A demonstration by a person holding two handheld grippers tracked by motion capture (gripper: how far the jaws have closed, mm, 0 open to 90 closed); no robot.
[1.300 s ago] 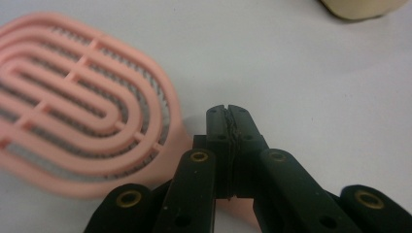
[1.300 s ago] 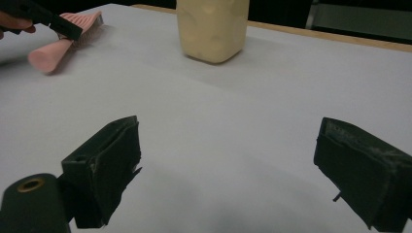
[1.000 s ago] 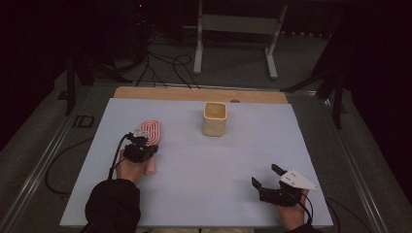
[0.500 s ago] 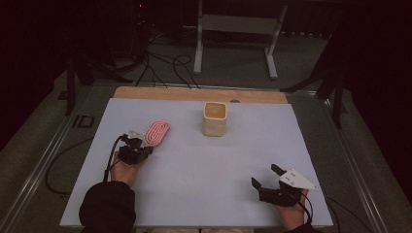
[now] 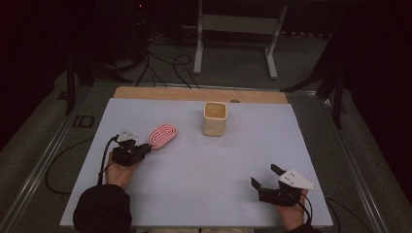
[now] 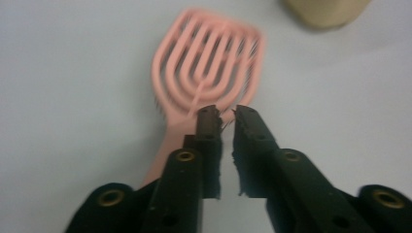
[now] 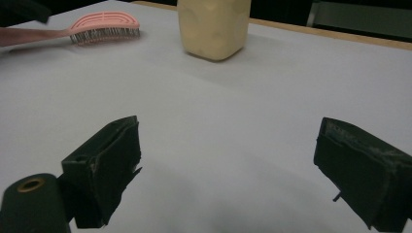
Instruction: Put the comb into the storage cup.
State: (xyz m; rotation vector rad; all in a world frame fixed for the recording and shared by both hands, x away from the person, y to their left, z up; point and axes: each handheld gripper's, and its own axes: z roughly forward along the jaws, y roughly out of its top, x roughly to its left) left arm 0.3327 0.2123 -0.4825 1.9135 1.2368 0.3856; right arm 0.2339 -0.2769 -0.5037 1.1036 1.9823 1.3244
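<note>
Left gripper (image 5: 143, 148) leading: sitting at the near left of the table (image 5: 218, 194) with the jaws drawn almost together, leaving only a thin slit. Seeming to be pinching the handle of the pink hairbrush (image 5: 163, 136), though in the left gripper view the handle is running down under the one jaw rather than plainly through the slit, so calling the hold a judgement only.

Moving rightward: lying just ahead of those jaws, the slotted oval head of the hairbrush (image 6: 206, 63), long axis slanting up and to the right across the table, handle end toward the left hand, head end toward the far middle. Facing bristles-down, going by the right gripper view (image 7: 104, 24). Pointing roughly at the cream cup (image 5: 214, 125), which is standing upright past the head, near but apart from it. Resting much nearer the left hand than the right, so any coming move of the brush is probably falling to the left.

Looking into the cup from the high view: showing a tan inside with nothing sticking out above the rim; not telling for certain whether anything is lying at the bottom.

Reaching the near right corner: right gripper (image 5: 264, 174) spread wide, gripping nothing, hovering or resting over bare table well apart from brush and cup, aiming toward the cup (image 7: 214, 29).
</note>
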